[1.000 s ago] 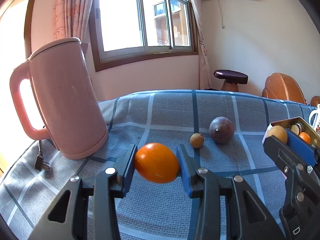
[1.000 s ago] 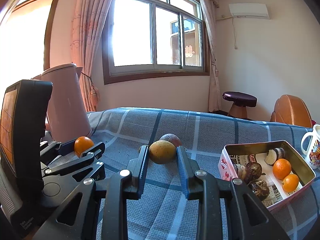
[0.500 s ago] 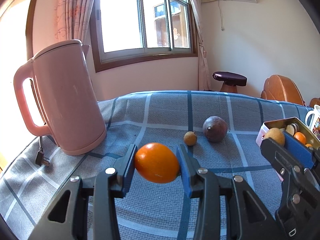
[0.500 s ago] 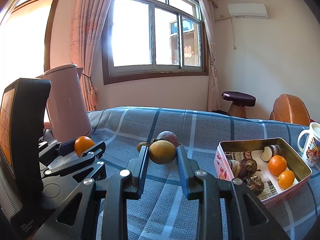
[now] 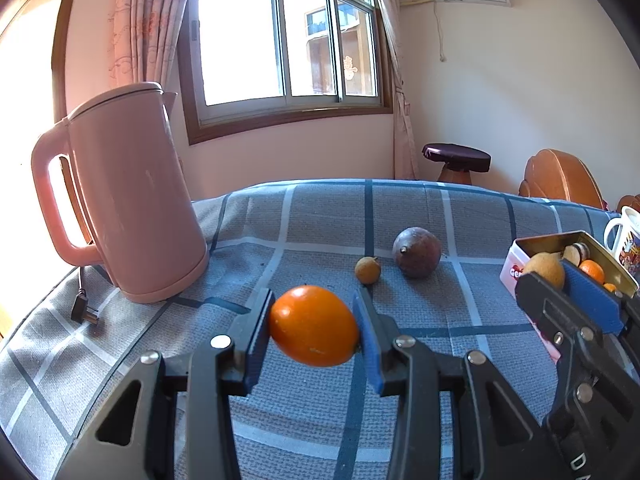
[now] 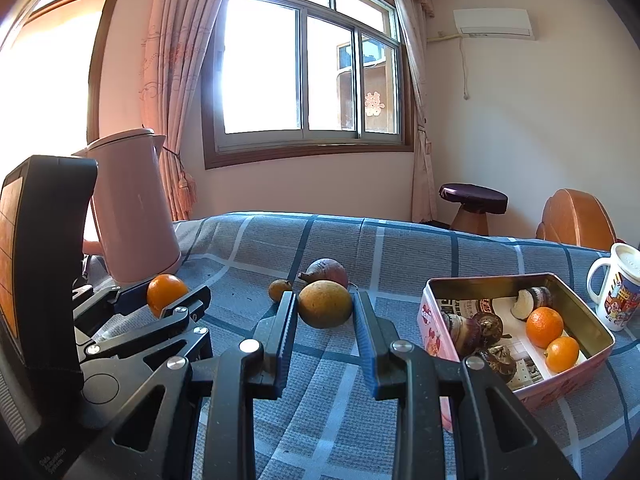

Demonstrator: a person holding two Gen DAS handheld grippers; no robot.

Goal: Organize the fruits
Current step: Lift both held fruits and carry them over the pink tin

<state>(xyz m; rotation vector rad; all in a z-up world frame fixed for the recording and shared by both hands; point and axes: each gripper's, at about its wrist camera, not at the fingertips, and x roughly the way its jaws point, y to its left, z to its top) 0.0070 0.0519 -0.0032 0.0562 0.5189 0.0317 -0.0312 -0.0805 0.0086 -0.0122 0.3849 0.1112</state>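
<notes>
Left wrist view: a metal tin (image 5: 536, 246) sits at the right edge on the checked blue cloth (image 5: 320, 216), holding a small orange (image 5: 592, 270) and a dark sliced piece (image 5: 576, 254); most of its inside is hidden by the right gripper (image 5: 558, 280), which clamps a yellow-brown fruit (image 5: 544, 270) in front of it. The left gripper (image 5: 314, 326) grips an orange fruit (image 5: 313, 326) between its blue pads, held above the cloth. Beyond lie a small tan fruit (image 5: 368, 270) and, just beside it, a dark purple fruit (image 5: 416, 252). A pink kettle (image 5: 128, 196) stands at the left, its plug (image 5: 85, 312) loose on the cloth. A white mug (image 5: 628, 236) stands behind the tin.

Right wrist view: the tin (image 6: 492, 282) is open, holding two oranges (image 6: 544, 326), dark brown roots (image 6: 480, 328) and a cut piece (image 6: 530, 300) on printed paper. A window (image 6: 304, 80), curtains (image 6: 164, 92), a stool (image 6: 474, 200) and a wall air conditioner (image 6: 494, 24) fill the room behind.
</notes>
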